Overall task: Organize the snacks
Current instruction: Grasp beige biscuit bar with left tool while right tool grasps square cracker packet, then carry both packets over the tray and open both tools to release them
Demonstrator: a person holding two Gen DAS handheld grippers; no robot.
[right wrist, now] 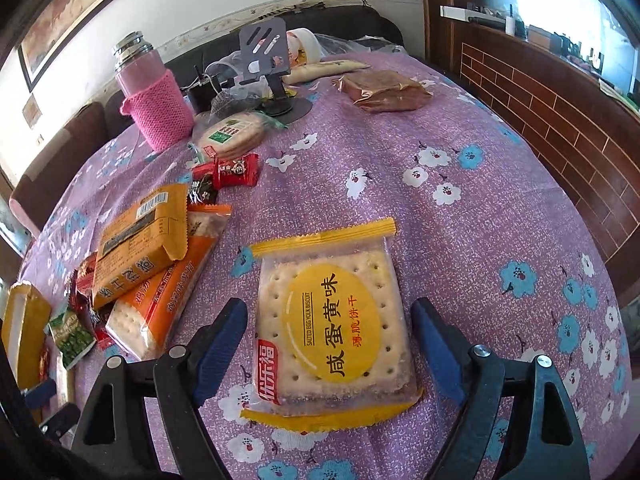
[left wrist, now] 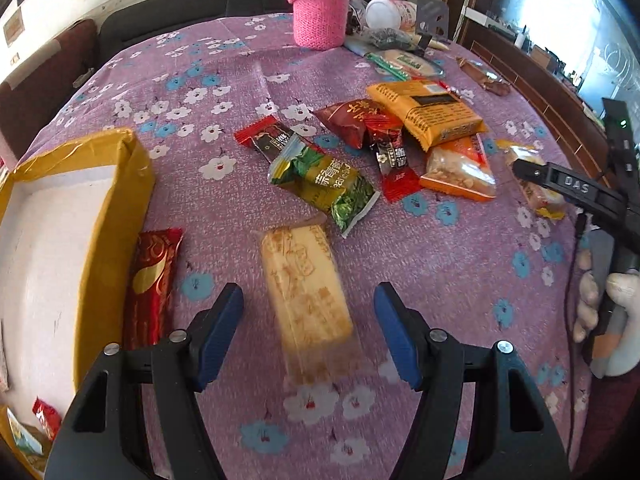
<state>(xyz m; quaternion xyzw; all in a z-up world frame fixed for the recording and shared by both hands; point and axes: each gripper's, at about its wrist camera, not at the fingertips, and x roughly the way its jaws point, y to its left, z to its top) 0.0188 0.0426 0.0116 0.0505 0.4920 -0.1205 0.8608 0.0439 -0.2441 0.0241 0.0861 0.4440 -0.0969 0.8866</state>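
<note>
Right wrist view: R gripper (right wrist: 326,330) jaws released astride cracker pack (right wrist: 332,320); light, brittle, slick film; grip side edges; L gripper (left wrist: 308,312) likewise over biscuit (left wrist: 306,292).

The black left gripper with blue pads (left wrist: 308,330) and its black, blue-padded right twin (right wrist: 329,344) both hang low with jaws spread wide.

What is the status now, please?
Left gripper open over pale cracker pack. Right gripper open over egg-yolk biscuit pack. Box at left, nothing blocking.
</note>
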